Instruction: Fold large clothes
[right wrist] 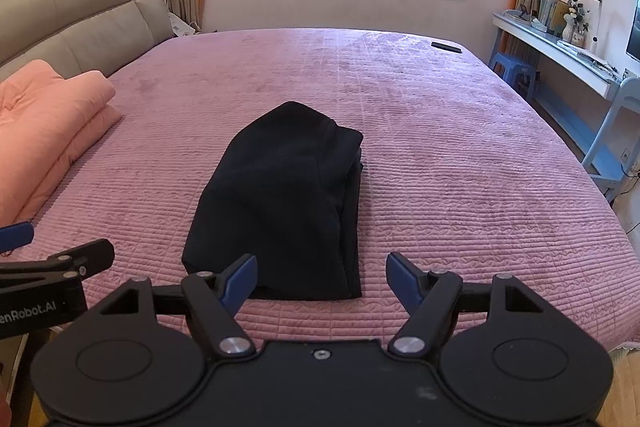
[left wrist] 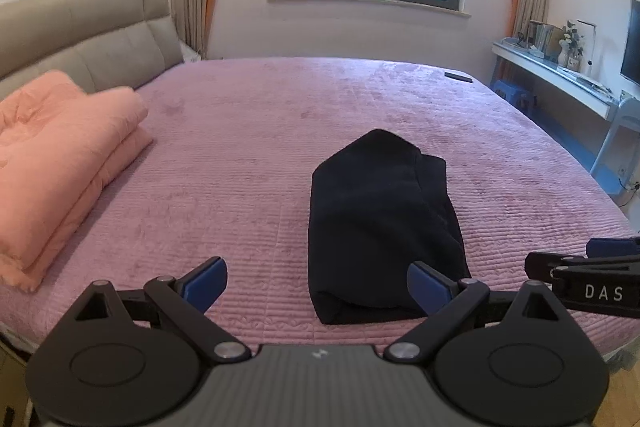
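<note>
A black garment (left wrist: 380,223) (right wrist: 284,203) lies folded into a narrow bundle on the pink quilted bed (left wrist: 240,163) (right wrist: 460,163), near its front edge. My left gripper (left wrist: 318,287) hovers just short of the bundle's near end, jaws wide apart, blue pads (left wrist: 206,285) bare. My right gripper (right wrist: 322,281) stands the same way at the bundle's near end, open, nothing between its blue pads (right wrist: 402,281). Each gripper shows at the edge of the other's view: the right one (left wrist: 588,279), the left one (right wrist: 48,267).
A folded peach blanket (left wrist: 60,163) (right wrist: 48,131) lies on the bed's left side by the grey headboard (left wrist: 80,27). A dark remote (left wrist: 459,76) (right wrist: 446,47) rests at the far right corner. A desk (right wrist: 560,55) and blue stool (right wrist: 514,69) stand right of the bed.
</note>
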A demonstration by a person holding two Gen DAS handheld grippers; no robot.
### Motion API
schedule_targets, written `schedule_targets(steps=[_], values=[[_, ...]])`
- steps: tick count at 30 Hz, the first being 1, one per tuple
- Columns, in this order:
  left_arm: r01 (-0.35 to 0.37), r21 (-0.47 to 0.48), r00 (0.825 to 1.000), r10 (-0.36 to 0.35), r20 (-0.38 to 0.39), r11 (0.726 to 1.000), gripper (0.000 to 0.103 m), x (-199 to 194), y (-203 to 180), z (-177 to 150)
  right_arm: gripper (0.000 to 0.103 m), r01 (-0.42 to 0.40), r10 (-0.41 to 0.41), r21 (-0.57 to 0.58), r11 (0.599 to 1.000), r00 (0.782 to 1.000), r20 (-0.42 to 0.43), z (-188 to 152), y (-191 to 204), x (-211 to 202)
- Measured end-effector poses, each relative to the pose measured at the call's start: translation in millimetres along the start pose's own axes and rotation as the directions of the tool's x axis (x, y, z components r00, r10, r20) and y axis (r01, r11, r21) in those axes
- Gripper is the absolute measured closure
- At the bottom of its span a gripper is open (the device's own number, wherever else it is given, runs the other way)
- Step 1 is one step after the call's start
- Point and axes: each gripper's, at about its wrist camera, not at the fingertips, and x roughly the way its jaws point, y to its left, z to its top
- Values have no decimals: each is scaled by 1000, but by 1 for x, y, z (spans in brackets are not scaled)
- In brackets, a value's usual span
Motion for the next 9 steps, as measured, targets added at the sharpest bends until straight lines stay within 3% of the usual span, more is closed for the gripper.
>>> schedule_targets(steps=[6,9], values=[[8,4,1000,-8,8,1000,0,-1,0,-2,18,-3,3,-2,1000,1000,-6,-1,-1,1],[-27,29,999,26,27,999,1,-1,1,-4,18,-2,2,1,1000,1000,-7,-1,-2,1]])
